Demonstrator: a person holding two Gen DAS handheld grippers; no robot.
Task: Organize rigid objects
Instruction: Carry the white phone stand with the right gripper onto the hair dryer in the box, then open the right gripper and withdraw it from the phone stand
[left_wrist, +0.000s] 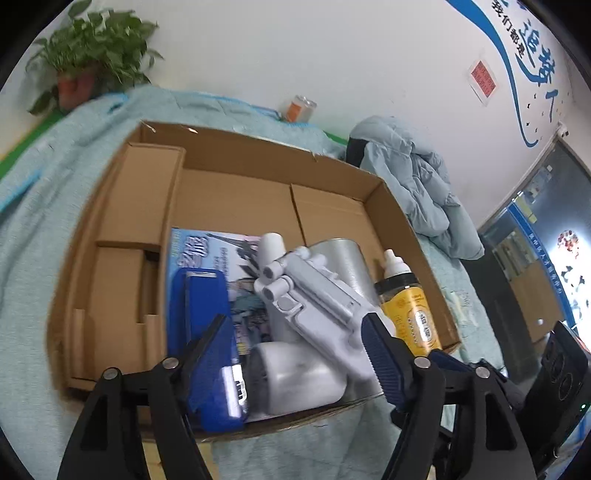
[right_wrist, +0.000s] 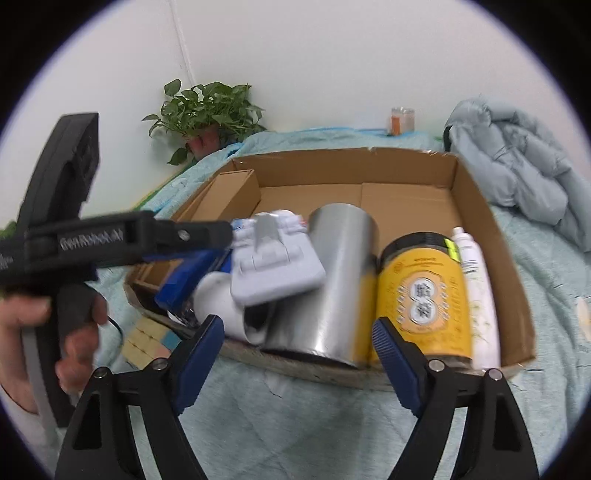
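Both grippers hang over the near edge of the cardboard box (left_wrist: 266, 173), which lies on a bed covered in a pale blue blanket (right_wrist: 295, 424).

Left gripper (left_wrist: 295, 343): jaws apart, nothing pinched; the white folding gadget (left_wrist: 314, 291) and the white rounded item (left_wrist: 299, 380) lie between and below the pads. Right gripper (right_wrist: 299, 343): jaws apart, empty, pointed at the steel cylinder (right_wrist: 332, 280).

All task items crowd the box's near half: blue stapler (left_wrist: 207, 332) on a booklet (left_wrist: 207, 251), yellow-labelled jar (right_wrist: 424, 295), white bottle (right_wrist: 476, 295).

Judgement: the gadget looks just placed, resting tilted on its neighbours. Any next grasp should come straight down and take one item only.

Room: the far half of the box is bare, with a cardboard insert (left_wrist: 144, 192) at the far left corner. The near wall is low. The hands are close together; the left tool crosses the right view.
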